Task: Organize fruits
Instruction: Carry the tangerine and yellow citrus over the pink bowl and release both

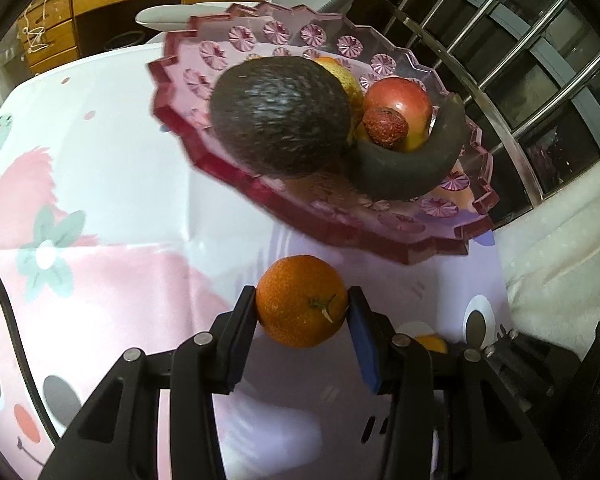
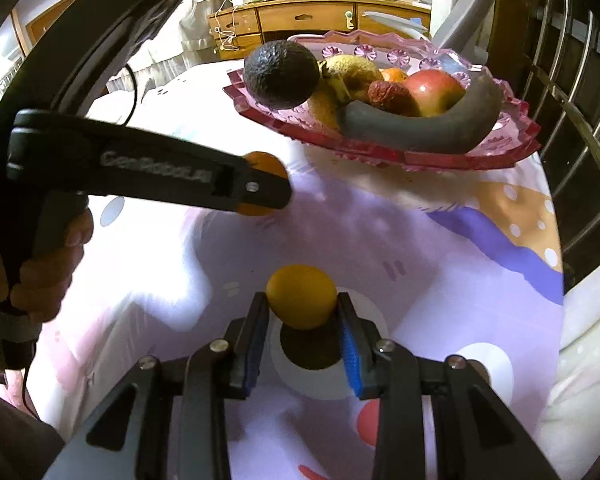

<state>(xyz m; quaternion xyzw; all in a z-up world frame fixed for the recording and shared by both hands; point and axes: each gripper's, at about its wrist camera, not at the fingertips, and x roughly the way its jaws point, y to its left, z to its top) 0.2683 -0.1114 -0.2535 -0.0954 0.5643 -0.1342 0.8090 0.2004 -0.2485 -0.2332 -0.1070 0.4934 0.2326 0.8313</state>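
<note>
Left tool [image 2: 268, 188] mostly hides orange [image 2: 260, 162].

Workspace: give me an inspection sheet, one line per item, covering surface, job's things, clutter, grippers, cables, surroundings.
Surface: table under a cartoon-print tablecloth, pink, white and purple.
Job's things: pink scalloped fruit tray holding an avocado, a red apple, a blackened banana, a small red wrinkled fruit and yellow fruit behind them; an orange; a small yellow-orange fruit.
Clutter: nothing seen on the cloth.
Grippers: left gripper shut on the orange, short of the tray; right gripper flanking the small fruit, contact not clear.
Cables: black cable at the left gripper.
Surroundings: wooden drawer cabinet, metal railing.
</note>
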